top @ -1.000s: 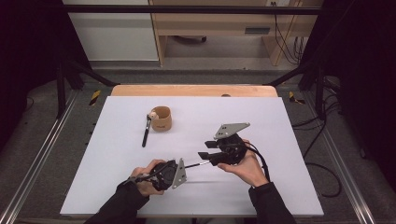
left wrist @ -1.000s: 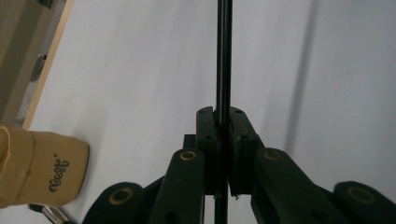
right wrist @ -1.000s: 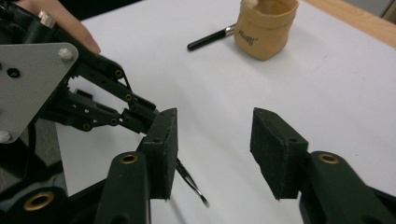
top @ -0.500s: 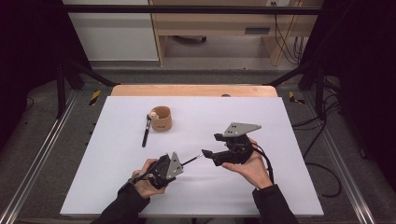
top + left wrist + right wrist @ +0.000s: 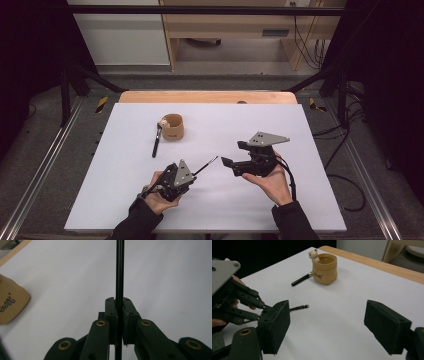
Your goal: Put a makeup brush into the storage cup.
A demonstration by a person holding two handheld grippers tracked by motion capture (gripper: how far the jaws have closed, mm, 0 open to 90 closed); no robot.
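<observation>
My left gripper [image 5: 192,174] is shut on a thin black brush [image 5: 206,165], which points up and right toward the right gripper. In the left gripper view the pads [image 5: 111,312] clamp the brush's handle [image 5: 120,270], and the handle runs straight ahead over the white table. My right gripper [image 5: 233,154] is open and has just been opening, with nothing between its pads [image 5: 274,327]. The right gripper view shows the brush's tip [image 5: 300,307] ahead of the left pad. A tan pouch [image 5: 173,127] holding a small bear figure [image 5: 163,122] stands further back, with a thicker black brush [image 5: 157,142] lying beside it.
The white table [image 5: 300,130] has a wooden strip [image 5: 207,96] along its far edge. The pouch [image 5: 324,268] and the lying brush [image 5: 302,280] are at the back left. Metal rails run along both sides, and cables lie on the floor at the right.
The right gripper's jaws have spread wider and drawn a little right, away from the thin brush's tip. The left gripper still grips the brush, which now points up and right.
</observation>
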